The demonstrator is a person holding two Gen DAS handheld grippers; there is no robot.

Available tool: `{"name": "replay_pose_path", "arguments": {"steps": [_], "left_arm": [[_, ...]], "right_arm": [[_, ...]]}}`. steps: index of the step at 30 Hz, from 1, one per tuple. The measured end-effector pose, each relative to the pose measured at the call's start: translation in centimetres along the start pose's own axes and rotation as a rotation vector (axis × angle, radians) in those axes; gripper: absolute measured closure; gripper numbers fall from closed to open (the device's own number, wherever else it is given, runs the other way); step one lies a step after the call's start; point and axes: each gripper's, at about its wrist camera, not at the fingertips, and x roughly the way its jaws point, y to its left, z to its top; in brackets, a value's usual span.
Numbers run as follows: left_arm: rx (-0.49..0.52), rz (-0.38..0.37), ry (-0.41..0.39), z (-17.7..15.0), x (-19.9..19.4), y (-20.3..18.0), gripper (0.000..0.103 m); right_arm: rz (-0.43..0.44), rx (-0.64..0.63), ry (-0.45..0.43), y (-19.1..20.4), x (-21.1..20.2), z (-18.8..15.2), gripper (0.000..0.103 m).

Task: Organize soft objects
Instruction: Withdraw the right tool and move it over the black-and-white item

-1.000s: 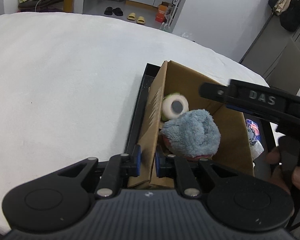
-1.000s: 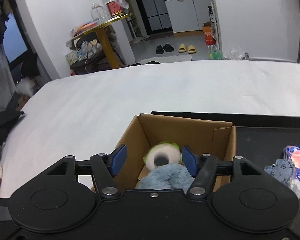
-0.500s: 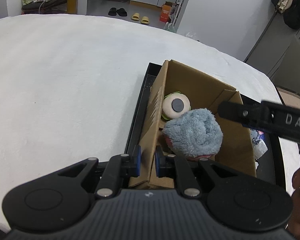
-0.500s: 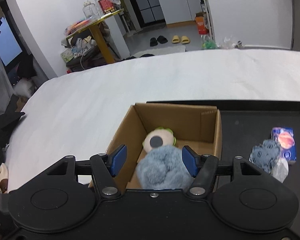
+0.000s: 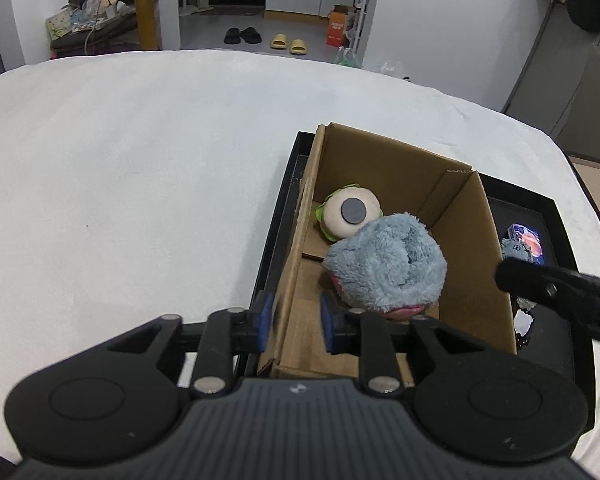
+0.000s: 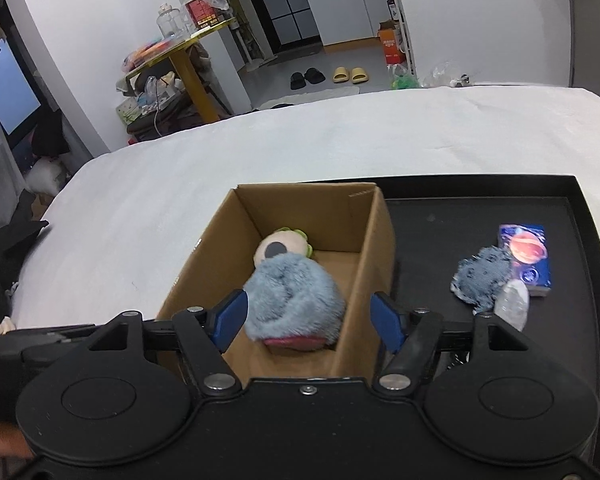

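Observation:
A cardboard box (image 5: 476, 240) (image 6: 204, 256) stands on a black tray (image 6: 480, 208). Inside lie a fluffy blue plush (image 5: 384, 264) (image 6: 296, 296) and a cream plush with a dark disc (image 5: 350, 214) (image 6: 278, 246). My left gripper (image 5: 296, 320) straddles the box's near left wall with its jaws a little apart, no longer pinching it. My right gripper (image 6: 308, 316) is open and empty above the blue plush. A grey-blue knitted cloth (image 6: 482, 274) lies on the tray to the right of the box.
A dark blue packet (image 6: 526, 252) and a clear plastic piece (image 6: 510, 304) lie beside the cloth on the tray. The tray (image 5: 276, 216) sits on a white table (image 5: 120, 180). Slippers and cluttered furniture are on the floor beyond.
Both grippers have risen and pulled back from the box. My left gripper's jaws have opened off the box wall. My right gripper stays open, now higher above the blue plush.

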Motion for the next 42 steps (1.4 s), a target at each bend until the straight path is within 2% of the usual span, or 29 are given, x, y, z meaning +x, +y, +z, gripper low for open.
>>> {"name": "replay_pose_path", "arguments": {"steps": [2, 4, 7, 14, 25, 35, 39, 42], "left_arm": [[-0.003, 0.015, -0.002, 0.0, -0.1, -0.2, 0.058], [0.003, 0.040, -0.012, 0.0, -0.3, -0.7, 0.052], [0.033, 0.067, -0.021, 0.0, -0.6, -1.6, 0.047], [0.077, 0.094, -0.032, -0.3, -0.8, -3.5, 0.033], [0.105, 0.106, -0.040, -0.7, -0.9, -4.6, 0.024], [0.079, 0.114, -0.043, -0.3, -1.0, -4.0, 0.023], [0.063, 0.107, -0.043, -0.1, -1.2, -3.7, 0.023], [0.059, 0.104, -0.040, 0.0, -1.3, -3.4, 0.023]], "right_arm": [[-0.003, -0.003, -0.005, -0.4, -0.3, -0.3, 0.034], [-0.006, -0.004, -0.012, -0.9, -0.7, -0.6, 0.031], [-0.005, 0.023, -0.011, -1.8, -1.2, -0.7, 0.025], [-0.017, 0.042, -0.030, -4.1, -1.7, -1.6, 0.023], [-0.072, 0.101, -0.047, -8.5, -2.3, -2.7, 0.024], [-0.125, 0.181, 0.074, -11.2, 0.4, -3.7, 0.035], [-0.156, 0.163, 0.103, -10.8, 2.0, -4.1, 0.036], [-0.179, 0.142, 0.138, -10.5, 3.7, -4.2, 0.043]]}}
